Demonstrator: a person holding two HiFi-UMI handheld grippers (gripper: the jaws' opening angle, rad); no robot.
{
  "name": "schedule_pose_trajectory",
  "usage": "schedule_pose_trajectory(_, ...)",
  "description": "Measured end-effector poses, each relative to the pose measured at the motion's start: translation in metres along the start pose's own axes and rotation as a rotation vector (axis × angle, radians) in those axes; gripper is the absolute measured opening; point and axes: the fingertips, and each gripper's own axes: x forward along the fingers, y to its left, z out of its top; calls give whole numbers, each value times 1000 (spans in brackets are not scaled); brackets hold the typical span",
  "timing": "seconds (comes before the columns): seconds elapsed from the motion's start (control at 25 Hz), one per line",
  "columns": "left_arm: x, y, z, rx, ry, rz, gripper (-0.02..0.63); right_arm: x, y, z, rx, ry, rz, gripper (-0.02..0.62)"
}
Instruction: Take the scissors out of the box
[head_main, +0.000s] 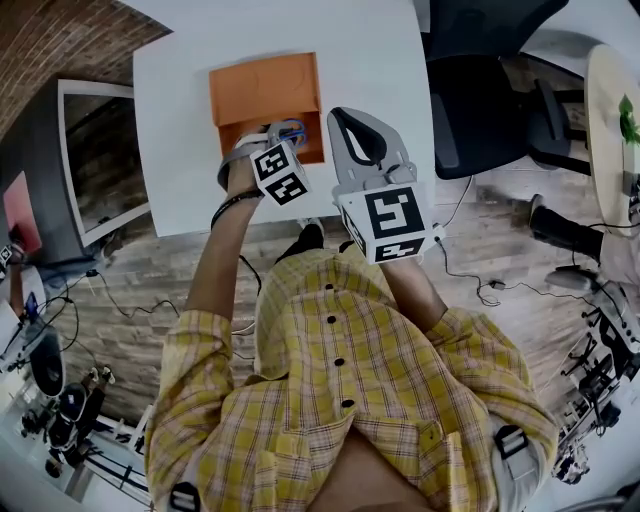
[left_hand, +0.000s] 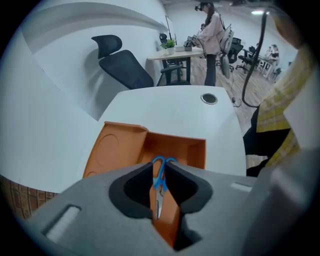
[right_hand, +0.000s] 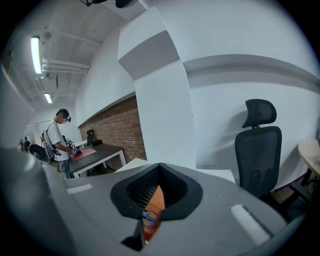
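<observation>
An orange box (head_main: 262, 88) lies open on the white table (head_main: 180, 120), its lid folded back. In its tray lie the blue-handled scissors (head_main: 291, 128). My left gripper (head_main: 274, 138) points steeply down over the tray. In the left gripper view the scissors (left_hand: 159, 181) show in the narrow gap between the parted jaws of the left gripper (left_hand: 160, 169), blades toward me, and the pads do not press on them. My right gripper (head_main: 336, 116) hovers just right of the box, shut and empty. The right gripper view has the scissors (right_hand: 149, 218) and box (right_hand: 156, 199) below the right gripper (right_hand: 160, 166).
A black office chair (head_main: 480, 110) stands right of the table. The table has a round cable hole (left_hand: 209, 98) toward its far end. A person (left_hand: 211, 35) stands at a far desk, another person (right_hand: 59, 141) at a dark desk by the brick wall.
</observation>
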Motion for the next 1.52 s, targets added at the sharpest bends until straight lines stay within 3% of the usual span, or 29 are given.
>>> schedule_pose_trajectory(0.2,14,-6,-3,43,20,-42,87,0,-3,-1,0,2,-1,-6)
schedule_pose_trajectory(0.8,48,-11,-9,20,39,-109,127,5,-6,-7,-4,18,6,-6)
schedule_pose_trajectory(1.52,64,-22,-24,19,67,-191,98,8,3,-7,-17,33,15,-6)
